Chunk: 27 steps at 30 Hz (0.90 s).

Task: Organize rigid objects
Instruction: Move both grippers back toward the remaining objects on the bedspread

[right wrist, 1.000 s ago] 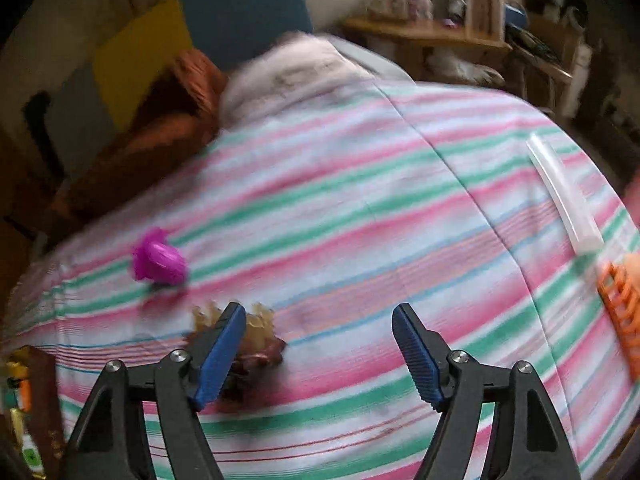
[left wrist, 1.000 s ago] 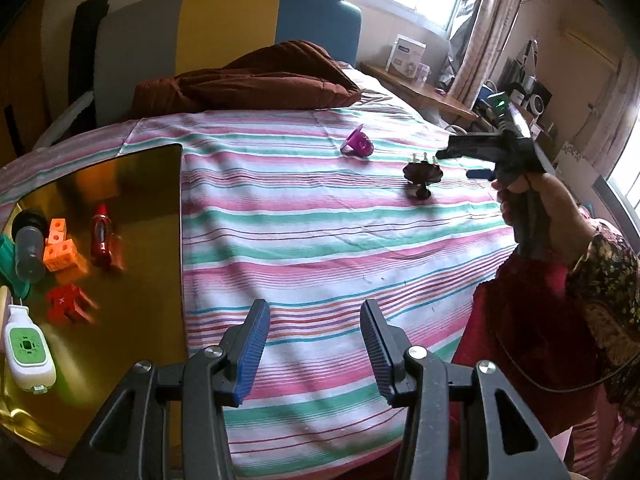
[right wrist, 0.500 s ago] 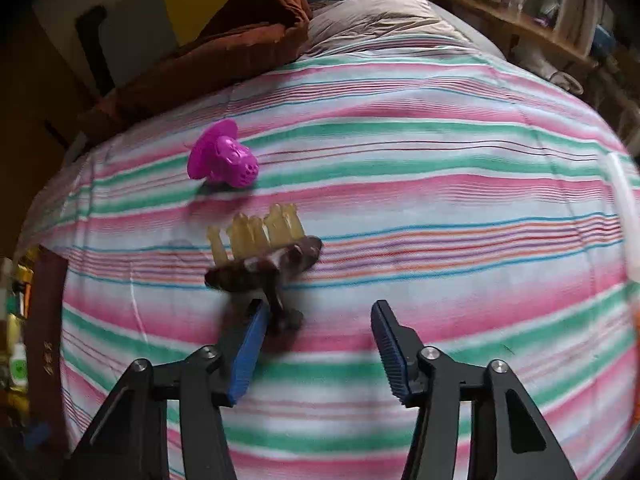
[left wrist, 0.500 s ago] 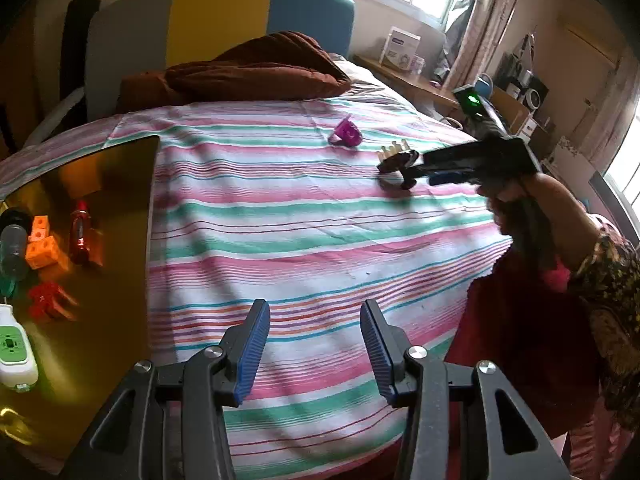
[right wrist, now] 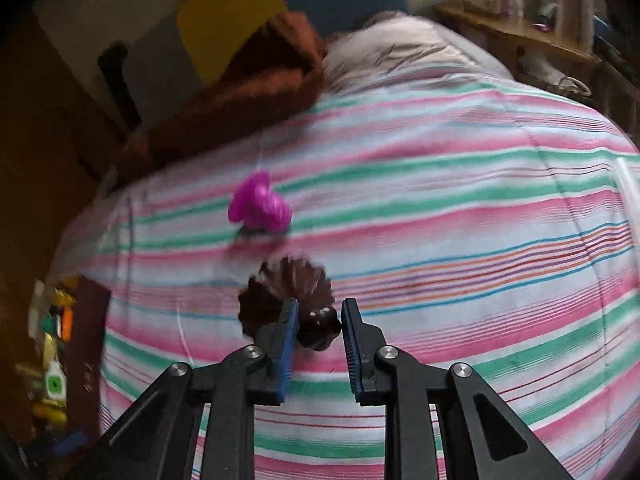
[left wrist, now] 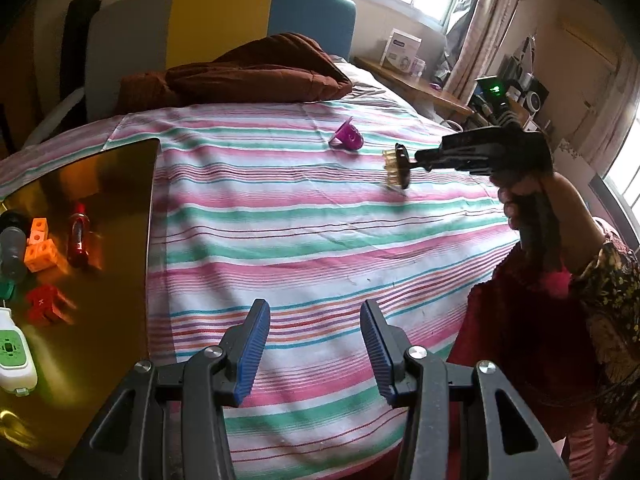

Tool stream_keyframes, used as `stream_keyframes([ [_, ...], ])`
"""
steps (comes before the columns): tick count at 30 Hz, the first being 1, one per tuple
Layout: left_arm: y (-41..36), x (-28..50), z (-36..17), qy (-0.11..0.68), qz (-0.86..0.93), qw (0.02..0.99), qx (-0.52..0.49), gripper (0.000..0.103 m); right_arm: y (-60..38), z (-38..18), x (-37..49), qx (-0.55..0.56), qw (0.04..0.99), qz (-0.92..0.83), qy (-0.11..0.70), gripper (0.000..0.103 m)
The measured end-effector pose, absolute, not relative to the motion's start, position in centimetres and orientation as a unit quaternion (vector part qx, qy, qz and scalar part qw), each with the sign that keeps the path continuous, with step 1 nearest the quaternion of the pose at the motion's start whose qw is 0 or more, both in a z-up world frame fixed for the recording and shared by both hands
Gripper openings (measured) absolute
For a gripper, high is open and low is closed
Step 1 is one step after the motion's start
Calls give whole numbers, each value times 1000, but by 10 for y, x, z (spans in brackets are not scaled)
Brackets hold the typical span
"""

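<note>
My right gripper [right wrist: 319, 320] is shut on the knob of a dark brown scalp brush [right wrist: 286, 292] and holds it just above the striped bedspread; in the left wrist view the brush [left wrist: 398, 168] hangs at the gripper's tip [left wrist: 418, 157], bristles facing left. A magenta toy [right wrist: 262, 206] lies on the bed just beyond it, also in the left wrist view [left wrist: 347, 136]. My left gripper [left wrist: 314, 344] is open and empty over the near part of the bed. A gold tray [left wrist: 108, 200] at left holds orange cubes [left wrist: 40, 246], a red block [left wrist: 42, 304] and a red bottle [left wrist: 78, 236].
A white and green device [left wrist: 12, 354] and a dark cylinder [left wrist: 12, 246] also lie on the tray. A brown blanket [left wrist: 240, 76] is heaped at the bed's head. A wooden shelf [left wrist: 412, 84] with boxes stands at far right.
My right gripper closed on the brush's knob and lifted it off the bed, turning it sideways. My left gripper has stayed open and nearly still.
</note>
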<state>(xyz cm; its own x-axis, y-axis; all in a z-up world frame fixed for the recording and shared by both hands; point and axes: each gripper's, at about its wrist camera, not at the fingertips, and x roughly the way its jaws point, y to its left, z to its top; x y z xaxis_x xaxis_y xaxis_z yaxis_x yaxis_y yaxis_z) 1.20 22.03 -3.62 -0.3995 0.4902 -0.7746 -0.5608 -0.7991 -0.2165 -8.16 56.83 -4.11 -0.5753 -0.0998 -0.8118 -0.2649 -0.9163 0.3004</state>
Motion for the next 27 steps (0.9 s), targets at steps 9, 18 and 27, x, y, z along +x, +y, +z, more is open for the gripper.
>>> stream_keyframes([
  [9, 229, 14, -38, 46, 830, 324, -451, 47, 568, -34, -88, -419, 47, 883, 208, 56],
  [18, 227, 9, -36, 40, 832, 317, -454, 47, 591, -45, -75, -430, 102, 854, 275, 73],
  [27, 231, -2, -29, 28, 839, 312, -445, 47, 650, -106, -42, -368, 35, 708, 602, 52],
])
